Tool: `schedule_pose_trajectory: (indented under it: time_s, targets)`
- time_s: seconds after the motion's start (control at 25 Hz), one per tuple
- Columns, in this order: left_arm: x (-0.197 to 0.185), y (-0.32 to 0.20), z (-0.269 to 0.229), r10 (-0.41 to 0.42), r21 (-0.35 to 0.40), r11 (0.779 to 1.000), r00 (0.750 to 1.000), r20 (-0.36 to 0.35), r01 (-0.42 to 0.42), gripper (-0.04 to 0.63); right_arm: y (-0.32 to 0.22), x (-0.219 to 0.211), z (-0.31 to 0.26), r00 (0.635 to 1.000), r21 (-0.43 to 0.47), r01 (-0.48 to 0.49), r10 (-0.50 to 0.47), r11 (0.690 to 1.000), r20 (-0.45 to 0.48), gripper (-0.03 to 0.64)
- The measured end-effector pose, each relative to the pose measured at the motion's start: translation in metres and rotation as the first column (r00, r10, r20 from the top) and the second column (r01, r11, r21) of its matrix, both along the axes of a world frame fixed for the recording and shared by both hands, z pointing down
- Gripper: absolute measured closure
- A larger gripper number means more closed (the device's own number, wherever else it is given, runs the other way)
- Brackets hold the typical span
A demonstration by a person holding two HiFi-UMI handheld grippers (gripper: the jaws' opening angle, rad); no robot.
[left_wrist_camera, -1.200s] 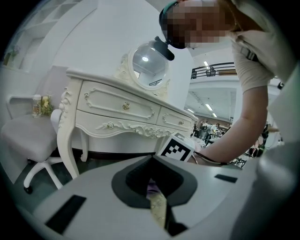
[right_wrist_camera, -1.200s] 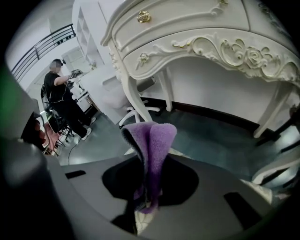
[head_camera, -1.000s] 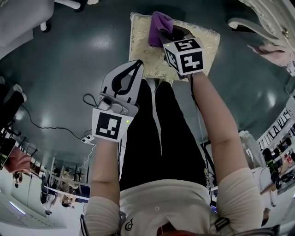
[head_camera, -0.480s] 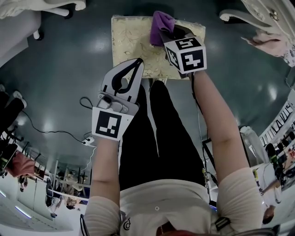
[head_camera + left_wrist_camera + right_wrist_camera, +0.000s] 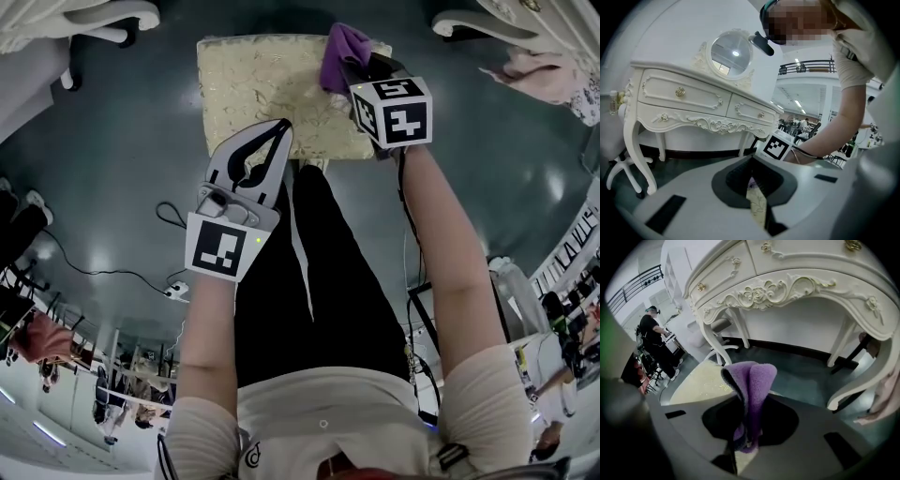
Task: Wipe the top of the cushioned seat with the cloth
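Dark glossy floor [image 5: 112,141] all round in the head view, and up top sits the cushioned seat [image 5: 253,84], cream and patterned. The right gripper [image 5: 359,67] reaches over its far right corner with the purple cloth [image 5: 342,47] bunched at its tip. The left gripper [image 5: 278,129] hovers over the near edge, pointing across the seat. So the bare seat top runs away to the left of the cloth (that's the way a stroke has to go, I'd judge), and the right hand is the one placed for it.

Left gripper view: a white dressing table [image 5: 689,101] and round mirror [image 5: 731,51] stand behind. The jaws are drawn together on nothing, and only a sliver of patterned cushion shows through the slit.

Right gripper view, and here's what the others miss: the jaws are clamped on the cloth's lower end. Its fold stands straight up along the gripper's line, with the seat lying low and left beyond. Whether cloth touches cushion, I can't tell.
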State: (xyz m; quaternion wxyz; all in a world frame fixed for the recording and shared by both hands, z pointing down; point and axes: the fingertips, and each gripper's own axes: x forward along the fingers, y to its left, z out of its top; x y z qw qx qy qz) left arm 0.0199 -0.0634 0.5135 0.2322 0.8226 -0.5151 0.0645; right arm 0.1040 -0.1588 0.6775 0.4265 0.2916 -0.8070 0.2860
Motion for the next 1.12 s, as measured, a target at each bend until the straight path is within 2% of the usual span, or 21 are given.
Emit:
schedule_pose_trajectory:
  time_s: [0.28,0.52,0.64,0.76,0.88,1.0,1.12]
  targets:
    - [0.025,-0.003,0.000,0.007,0.002,1.000,1.000,0.000,-0.007,0.581,-0.009,0.041,0.000,0.998,0.014,-0.044,0.045,0.999,-0.046,0.534]
    - [0.044,0.002,-0.013,0.024,0.011,1.000,0.999,-0.021,-0.024,0.581,-0.013,0.085,-0.003,0.985,0.024,-0.062,0.065,0.998,-0.162,0.537]
    - [0.044,0.007,-0.017,0.057,0.012,0.998,0.998,-0.025,-0.056,0.581,-0.012,0.088,-0.016,0.984,0.033,-0.076,0.080,0.997,-0.159,0.537]
    - [0.040,0.012,-0.021,0.101,0.024,0.995,0.995,0.006,-0.101,0.581,-0.006,0.075,-0.032,0.990,0.041,-0.065,0.069,0.997,-0.125,0.537]
    - [0.022,0.020,-0.028,0.075,0.030,0.997,0.997,-0.008,-0.075,0.581,0.011,0.049,-0.047,0.995,0.038,-0.040,0.044,0.998,-0.089,0.537]
    - [-0.008,0.037,-0.033,0.043,0.026,0.999,0.999,-0.008,-0.043,0.581,0.039,0.006,-0.054,0.999,0.022,-0.005,0.006,1.000,-0.053,0.535]
    - [-0.043,0.053,-0.029,0.039,0.017,0.999,0.999,0.033,-0.040,0.581,0.068,-0.042,-0.050,1.000,0.003,0.025,-0.025,1.000,-0.014,0.535]
